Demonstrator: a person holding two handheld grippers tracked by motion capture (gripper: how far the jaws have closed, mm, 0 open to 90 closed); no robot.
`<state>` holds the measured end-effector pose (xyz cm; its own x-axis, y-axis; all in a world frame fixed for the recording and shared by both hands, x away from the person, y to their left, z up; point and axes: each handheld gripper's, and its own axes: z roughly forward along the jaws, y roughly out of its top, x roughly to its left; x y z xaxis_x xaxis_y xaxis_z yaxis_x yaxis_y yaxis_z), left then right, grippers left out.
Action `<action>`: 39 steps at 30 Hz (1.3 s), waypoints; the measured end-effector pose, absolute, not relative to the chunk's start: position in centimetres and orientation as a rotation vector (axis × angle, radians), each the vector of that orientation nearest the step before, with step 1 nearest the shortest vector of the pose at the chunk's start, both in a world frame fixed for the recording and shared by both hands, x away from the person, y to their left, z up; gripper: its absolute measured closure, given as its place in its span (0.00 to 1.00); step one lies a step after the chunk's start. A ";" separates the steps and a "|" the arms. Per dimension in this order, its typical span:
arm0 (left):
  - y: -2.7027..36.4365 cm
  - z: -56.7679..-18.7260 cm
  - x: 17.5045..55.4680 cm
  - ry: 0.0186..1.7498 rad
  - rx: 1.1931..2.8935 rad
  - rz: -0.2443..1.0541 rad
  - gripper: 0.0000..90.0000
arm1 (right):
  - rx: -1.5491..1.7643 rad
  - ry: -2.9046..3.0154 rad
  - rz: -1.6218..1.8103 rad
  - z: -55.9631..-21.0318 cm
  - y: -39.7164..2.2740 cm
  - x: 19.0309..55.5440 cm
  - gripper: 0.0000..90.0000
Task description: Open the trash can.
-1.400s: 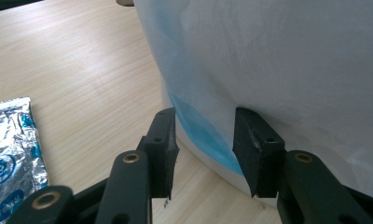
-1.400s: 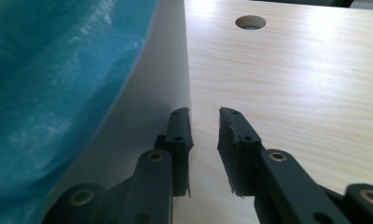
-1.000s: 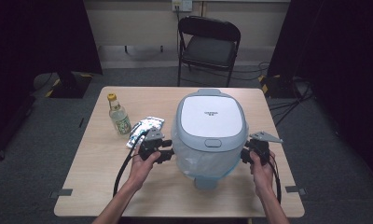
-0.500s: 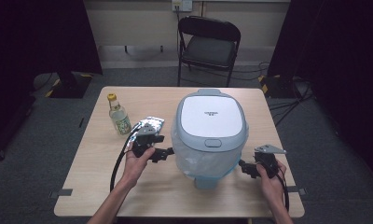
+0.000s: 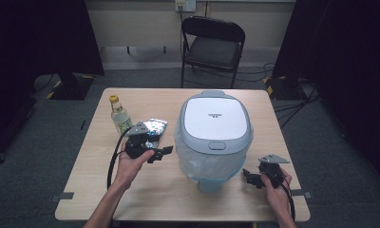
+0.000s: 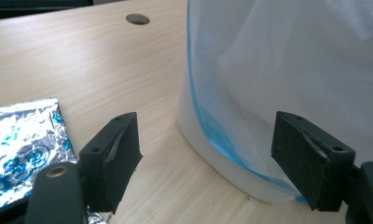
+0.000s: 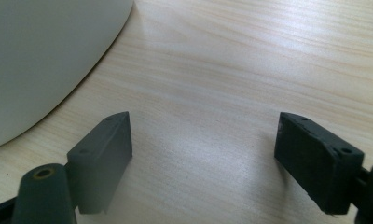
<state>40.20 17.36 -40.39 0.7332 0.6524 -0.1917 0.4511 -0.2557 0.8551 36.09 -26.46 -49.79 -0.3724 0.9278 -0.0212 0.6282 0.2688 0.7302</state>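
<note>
Now that both hands have backed off the white lidded bin [image 5: 215, 137] with its clear liner, the left gripper [image 5: 160, 153] and right gripper [image 5: 248, 176] have just opened, holding nothing, so it looks set down.

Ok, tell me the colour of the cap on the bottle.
Yellow: the bottle has a yellow cap, clearest in the high view.

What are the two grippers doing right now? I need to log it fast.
Left gripper: open, holding nothing, beside the bin.
Right gripper: open, holding nothing.
</note>
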 end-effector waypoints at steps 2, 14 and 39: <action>17.4 -39.7 39.9 0.826 1.891 0.261 0.32 | 1.402 2.080 0.904 -50.0 -26.4 35.9 0.18; 18.9 -35.4 38.6 0.772 1.790 0.327 0.44 | 1.404 2.078 0.905 -50.0 -26.4 35.9 0.18; 14.4 -28.1 34.4 0.416 1.706 0.199 1.00 | 1.403 2.083 0.908 -50.0 -26.3 36.1 0.16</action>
<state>34.39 14.40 -28.09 0.9185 0.3823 -0.1010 0.1614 -0.1293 0.9784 36.10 -26.30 -50.02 -0.3692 0.9292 -0.0159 0.6205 0.2592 0.7401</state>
